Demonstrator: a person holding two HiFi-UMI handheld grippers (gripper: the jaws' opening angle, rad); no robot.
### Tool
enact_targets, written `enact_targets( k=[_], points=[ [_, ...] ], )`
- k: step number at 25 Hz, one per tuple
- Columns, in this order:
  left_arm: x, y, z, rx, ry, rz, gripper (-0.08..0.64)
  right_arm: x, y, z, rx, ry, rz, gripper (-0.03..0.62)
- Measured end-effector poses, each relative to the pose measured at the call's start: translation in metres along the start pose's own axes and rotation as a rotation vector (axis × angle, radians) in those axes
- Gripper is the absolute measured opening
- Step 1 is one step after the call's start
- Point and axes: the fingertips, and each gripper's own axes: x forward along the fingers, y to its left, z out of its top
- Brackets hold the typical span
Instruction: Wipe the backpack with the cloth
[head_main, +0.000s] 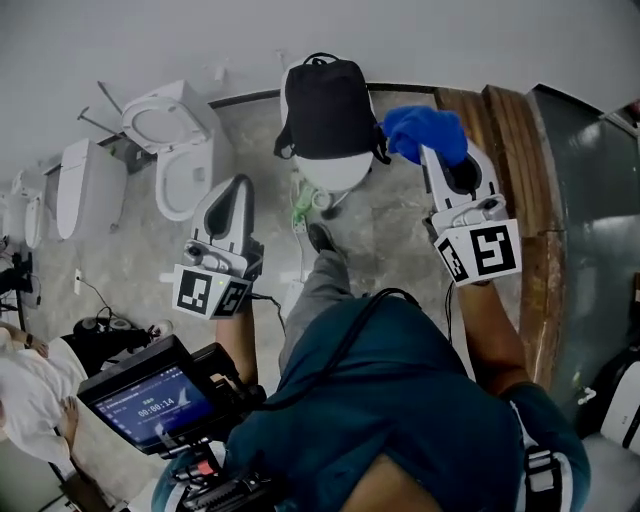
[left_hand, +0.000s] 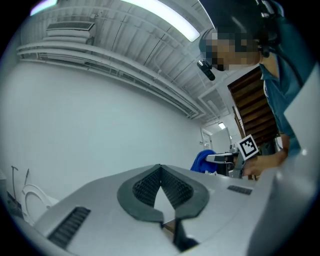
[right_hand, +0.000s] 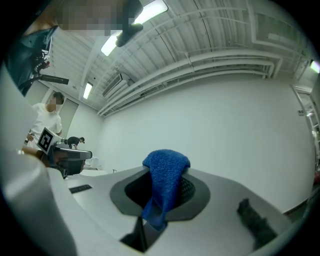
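Note:
A black backpack (head_main: 328, 105) stands upright on a white round seat (head_main: 335, 172) against the far wall in the head view. My right gripper (head_main: 443, 152) is shut on a blue cloth (head_main: 425, 133), held just right of the backpack's side and apart from it. In the right gripper view the cloth (right_hand: 165, 185) drapes over and between the jaws of that gripper (right_hand: 165, 172), facing a bare wall. My left gripper (head_main: 238, 188) hangs lower left of the backpack, well clear of it. Its jaws (left_hand: 160, 169) meet at the tips with nothing between them.
Two white toilets (head_main: 180, 150) (head_main: 85, 185) stand at the left along the wall. Brown wooden panels (head_main: 510, 140) and a grey surface rise at the right. A camera monitor (head_main: 150, 395) sits near my body, and a person in white (head_main: 30, 390) is at lower left.

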Motion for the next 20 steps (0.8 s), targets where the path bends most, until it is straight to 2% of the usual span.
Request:
enact_targets(
  k=[6,10,14,20],
  points=[
    [-0.069,-0.073,0.034,0.016,0.011,0.004,0.002,-0.086,0.029,0.032,0.007,0.016,0.008,0.059],
    [-0.096,-0.100,0.061,0.033,0.027,0.004,0.002,-0.121,0.048,0.054,0.028,0.035,0.020,0.059],
    [-0.112,-0.105,0.068,0.021,0.016,-0.003,0.002,-0.134,0.066,0.055,0.042,0.039,0.023,0.060],
    [-0.144,-0.104,0.050,-0.014,0.022,-0.035,0.002,-0.147,0.099,0.040,0.070,0.033,0.010,0.060]
  ],
)
